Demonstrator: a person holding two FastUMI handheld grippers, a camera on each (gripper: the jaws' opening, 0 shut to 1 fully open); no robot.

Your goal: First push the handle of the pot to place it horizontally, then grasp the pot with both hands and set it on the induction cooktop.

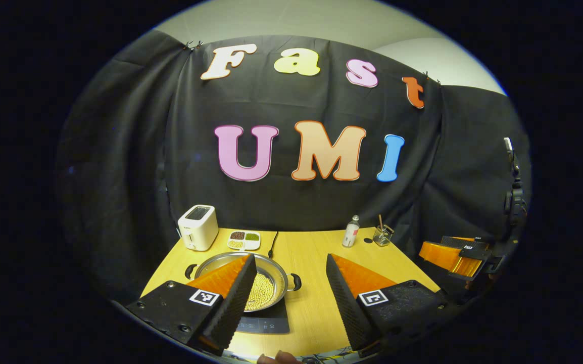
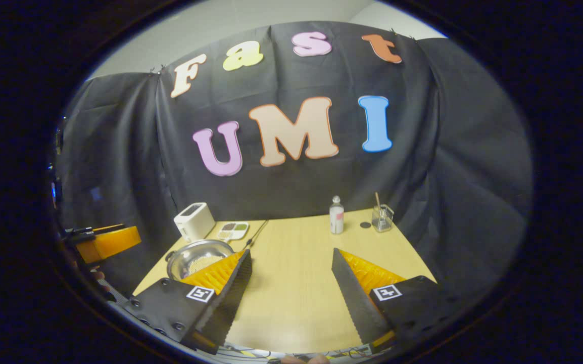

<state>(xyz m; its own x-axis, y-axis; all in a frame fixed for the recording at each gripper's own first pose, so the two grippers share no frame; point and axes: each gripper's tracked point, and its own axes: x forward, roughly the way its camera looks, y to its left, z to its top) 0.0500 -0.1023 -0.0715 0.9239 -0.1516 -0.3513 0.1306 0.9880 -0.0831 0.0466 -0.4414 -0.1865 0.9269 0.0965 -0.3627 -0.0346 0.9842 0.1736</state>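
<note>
in the left gripper view we see the left gripper (image 1: pixel 290 283) nearest us, raised above the tabletop (image 1: pixel 317 253), its fingers spread wide and holding nothing. the left finger (image 1: pixel 231 298) overlaps our sight of the pot (image 1: pixel 266 288), but it is not pressing on it. the pot, a shallow steel pan with pale grains inside, sits on the dark cooktop (image 1: pixel 266 323) at the near left part of the tabletop. its two small black handles (image 1: pixel 295 282) stick out to the left and right sides, level with the rim. well off to the right, beyond the tabletop's edge, we catch the right gripper (image 1: pixel 455 255) in the air.

in the right gripper view the right gripper (image 2: pixel 291 283) is likewise released, fingers far apart over bare wood, gripping nothing. we see the pot (image 2: pixel 198 258) to the left of it, partly behind the left finger (image 2: pixel 226 298). far left, off the tabletop (image 2: pixel 296 283), the left gripper (image 2: pixel 107 242) shows in the air.

farther back, we find a white toaster (image 1: pixel 198 227) at the left rear corner, just beside it a small tray (image 1: pixel 244 240) with sorted beans, and a black cord (image 1: pixel 273 242) running toward the wall. toward the right rear stand a bottle (image 1: pixel 351 231), a dark round spot (image 1: pixel 368 240) and a glass jar (image 1: pixel 383 235) with a stick in it. behind everything hangs the black cloth (image 1: pixel 119 151).
</note>
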